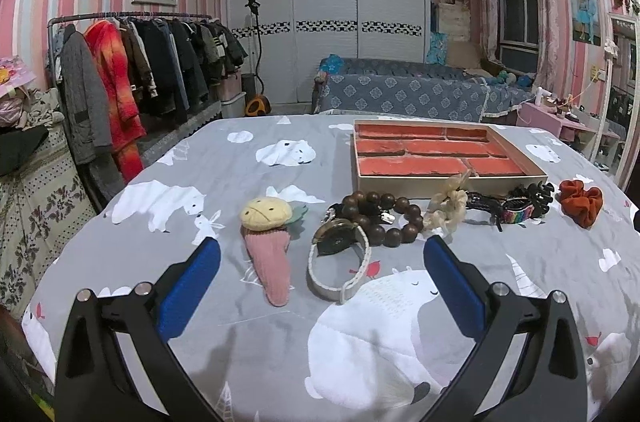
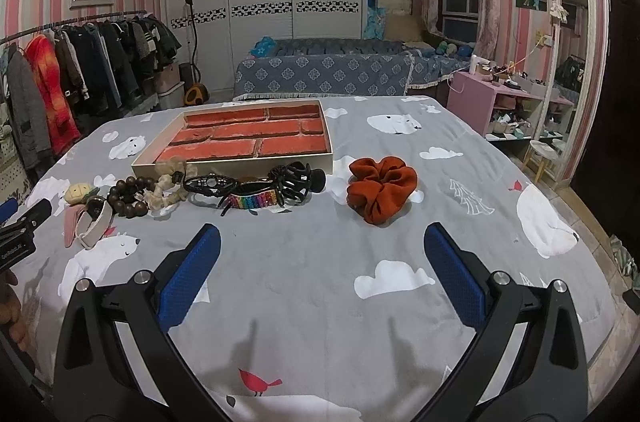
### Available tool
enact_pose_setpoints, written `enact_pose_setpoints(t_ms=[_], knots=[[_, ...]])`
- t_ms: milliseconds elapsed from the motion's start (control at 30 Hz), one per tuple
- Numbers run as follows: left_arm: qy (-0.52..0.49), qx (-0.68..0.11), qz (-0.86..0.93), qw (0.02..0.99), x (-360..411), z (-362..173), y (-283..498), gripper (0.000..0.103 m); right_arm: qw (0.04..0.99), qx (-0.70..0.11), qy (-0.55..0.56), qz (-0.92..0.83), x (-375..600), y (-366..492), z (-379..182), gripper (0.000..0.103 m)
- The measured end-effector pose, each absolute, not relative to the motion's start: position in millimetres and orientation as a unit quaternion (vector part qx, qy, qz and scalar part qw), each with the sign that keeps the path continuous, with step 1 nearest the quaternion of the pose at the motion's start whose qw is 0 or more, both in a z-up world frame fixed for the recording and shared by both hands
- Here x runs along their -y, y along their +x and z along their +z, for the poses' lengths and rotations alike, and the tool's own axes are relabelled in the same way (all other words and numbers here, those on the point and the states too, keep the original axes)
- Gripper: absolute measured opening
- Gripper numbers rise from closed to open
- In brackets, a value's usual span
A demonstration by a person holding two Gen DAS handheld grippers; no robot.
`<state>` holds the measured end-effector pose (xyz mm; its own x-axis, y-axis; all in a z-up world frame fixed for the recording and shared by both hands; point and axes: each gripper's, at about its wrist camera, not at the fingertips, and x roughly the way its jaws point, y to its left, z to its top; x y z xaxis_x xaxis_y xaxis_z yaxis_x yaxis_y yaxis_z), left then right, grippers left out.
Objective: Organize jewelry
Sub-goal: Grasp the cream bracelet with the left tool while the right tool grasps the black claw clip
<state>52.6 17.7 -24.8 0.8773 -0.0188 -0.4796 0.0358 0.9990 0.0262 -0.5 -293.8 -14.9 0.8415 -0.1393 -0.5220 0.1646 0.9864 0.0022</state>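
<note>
A shallow box with red compartments lies on the grey bedspread; it also shows in the right wrist view. In front of it lie a pink knit hair clip, a white-strap watch, a wooden bead bracelet, a cream scrunchie, a rainbow bracelet, a black claw clip and an orange scrunchie. My left gripper is open, just short of the watch. My right gripper is open and empty, short of the orange scrunchie and the rainbow bracelet.
The bedspread has polar bear prints. A clothes rack stands at the left, a blue-covered sofa behind, a pink shelf and a mirror at the right. The left gripper's body shows at the left edge.
</note>
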Motion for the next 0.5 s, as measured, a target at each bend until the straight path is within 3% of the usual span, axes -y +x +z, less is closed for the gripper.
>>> enact_pose_setpoints(t_ms=[500], knots=[[0.017, -0.240, -0.054, 0.969, 26.2, -15.2, 75.7, 0.099, 0.963, -0.261, 0.022, -0.066, 300.6, 30.0, -11.2, 0.099]])
